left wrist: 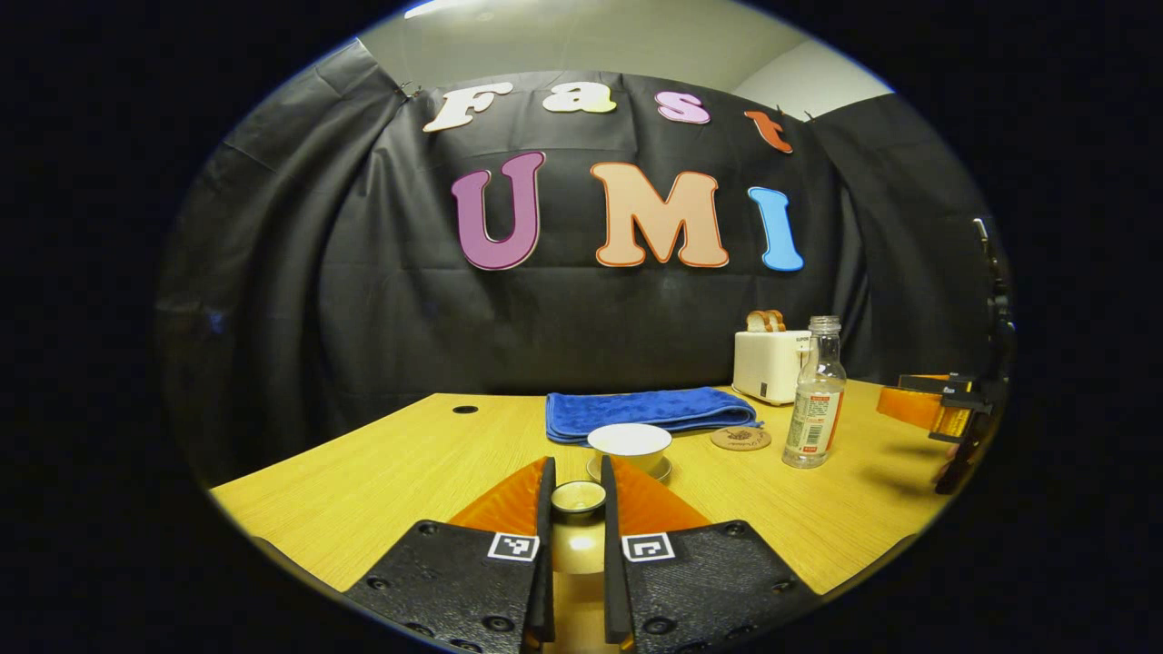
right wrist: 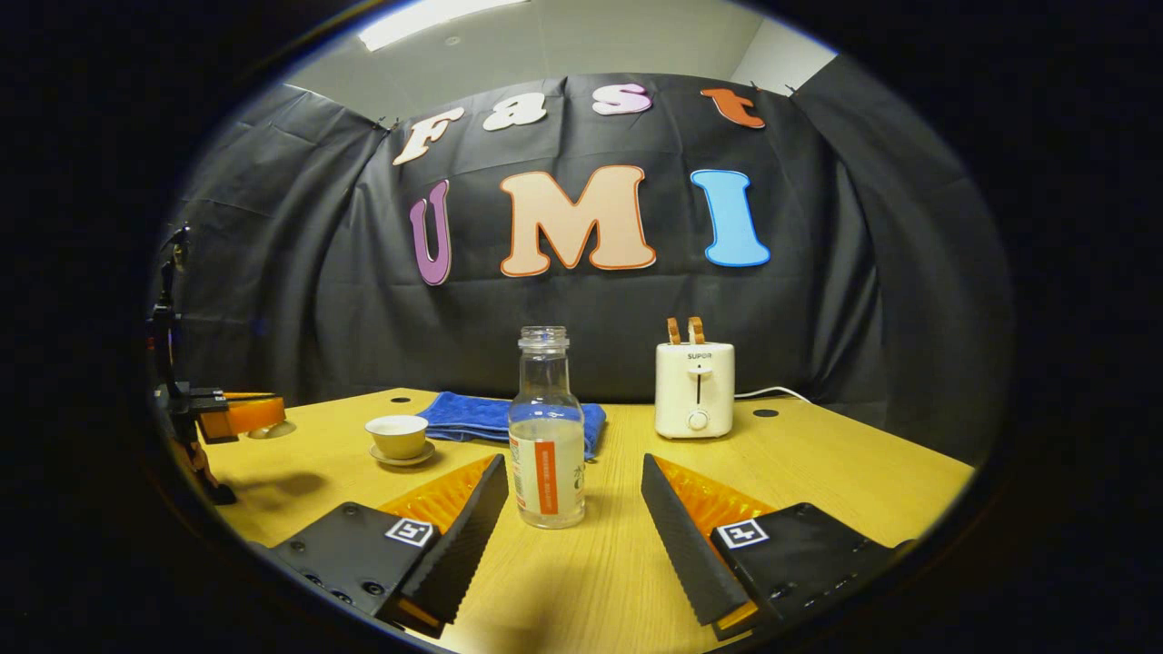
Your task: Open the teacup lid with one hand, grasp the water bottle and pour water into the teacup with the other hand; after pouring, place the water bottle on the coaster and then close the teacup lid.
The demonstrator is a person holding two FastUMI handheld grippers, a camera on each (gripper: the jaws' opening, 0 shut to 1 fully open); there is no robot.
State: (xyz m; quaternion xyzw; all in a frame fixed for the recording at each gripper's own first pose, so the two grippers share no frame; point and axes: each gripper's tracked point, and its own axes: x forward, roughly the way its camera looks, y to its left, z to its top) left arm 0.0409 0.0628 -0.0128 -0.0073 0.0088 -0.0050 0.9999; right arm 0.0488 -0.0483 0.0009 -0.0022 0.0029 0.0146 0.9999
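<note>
My left gripper (left wrist: 577, 472) is shut on the small round teacup lid (left wrist: 578, 498), held just in front of the open teacup (left wrist: 629, 443) on its saucer. The clear water bottle (left wrist: 815, 395), uncapped and partly filled, stands to the right of the cup, with a round coaster (left wrist: 740, 439) between them. In the right gripper view the bottle (right wrist: 545, 445) stands upright between the wide-apart fingers of my open right gripper (right wrist: 574, 468), untouched. The teacup (right wrist: 397, 436) sits to the left there, and the left gripper (right wrist: 232, 413) hovers at the far left edge.
A folded blue towel (left wrist: 647, 411) lies behind the cup. A white toaster (right wrist: 695, 389) with bread slices stands at the back of the wooden table (right wrist: 854, 472), its cord trailing right. The other gripper (left wrist: 945, 409) shows at the right edge of the left gripper view.
</note>
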